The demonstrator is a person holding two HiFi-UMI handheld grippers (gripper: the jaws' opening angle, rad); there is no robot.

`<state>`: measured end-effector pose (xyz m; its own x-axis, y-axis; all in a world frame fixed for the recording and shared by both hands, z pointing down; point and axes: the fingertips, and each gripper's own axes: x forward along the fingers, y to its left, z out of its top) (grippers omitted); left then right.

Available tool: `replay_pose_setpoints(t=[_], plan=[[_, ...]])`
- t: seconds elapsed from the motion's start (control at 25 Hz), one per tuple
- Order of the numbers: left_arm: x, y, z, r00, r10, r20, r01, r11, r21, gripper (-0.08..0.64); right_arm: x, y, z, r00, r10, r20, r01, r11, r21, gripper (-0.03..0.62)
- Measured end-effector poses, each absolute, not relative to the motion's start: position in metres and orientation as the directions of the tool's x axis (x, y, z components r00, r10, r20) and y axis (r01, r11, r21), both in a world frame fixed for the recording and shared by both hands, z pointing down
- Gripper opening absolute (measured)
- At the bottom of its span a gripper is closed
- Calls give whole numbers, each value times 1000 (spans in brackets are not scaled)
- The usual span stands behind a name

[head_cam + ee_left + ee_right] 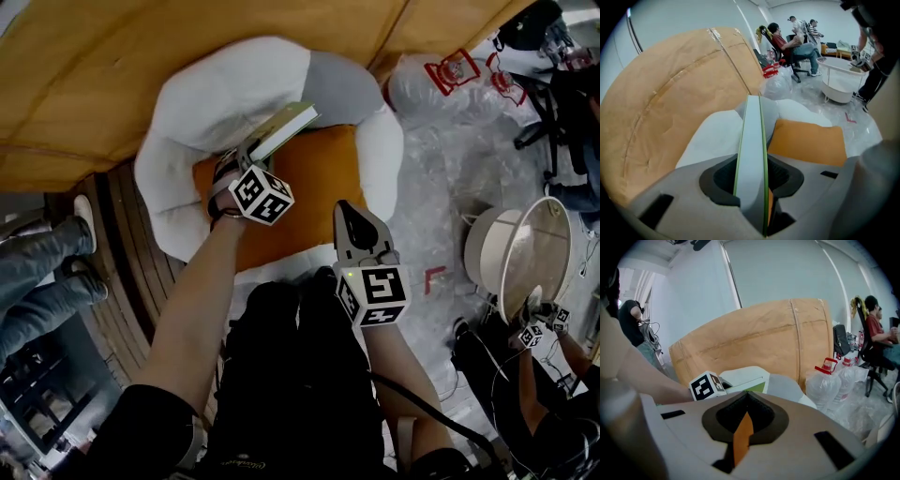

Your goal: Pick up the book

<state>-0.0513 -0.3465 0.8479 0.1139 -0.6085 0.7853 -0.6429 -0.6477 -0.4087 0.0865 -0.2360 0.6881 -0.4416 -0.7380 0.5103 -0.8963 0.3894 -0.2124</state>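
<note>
A thin book (286, 127) with a green cover and white page edges hangs above the orange cushion (319, 183) of a white padded seat (216, 94). My left gripper (251, 150) is shut on its lower end. In the left gripper view the book (752, 150) stands edge-on between the jaws of the left gripper (751, 177), with the pads tight on both covers. My right gripper (348, 208) hovers over the cushion's right part, to the right of the book, jaw tips together and empty. Only a sliver of orange shows through the right gripper (746, 393), with the book (751, 384) beyond it.
A large brown paper-wrapped panel (141, 56) stands behind the seat. Clear water bottles (450, 84) lie at the back right on plastic sheeting. A round white table (525, 253) is at the right. A person's jeans-clad legs (37, 272) are at the left; seated people (792, 42) farther off.
</note>
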Motion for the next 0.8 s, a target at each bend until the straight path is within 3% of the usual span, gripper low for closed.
replay_pose_setpoints(t=[0.52,0.8], plan=[[-79,-321,598,167,-761,627,-880,-401,-253,144,74,-246,484,-478,-800,362,-875,470,-117,6],[-86,-279,492,189,-837,514,-914,-342,-219,144,73,-237,391,-481,-841,247,-877,469,-109,5]])
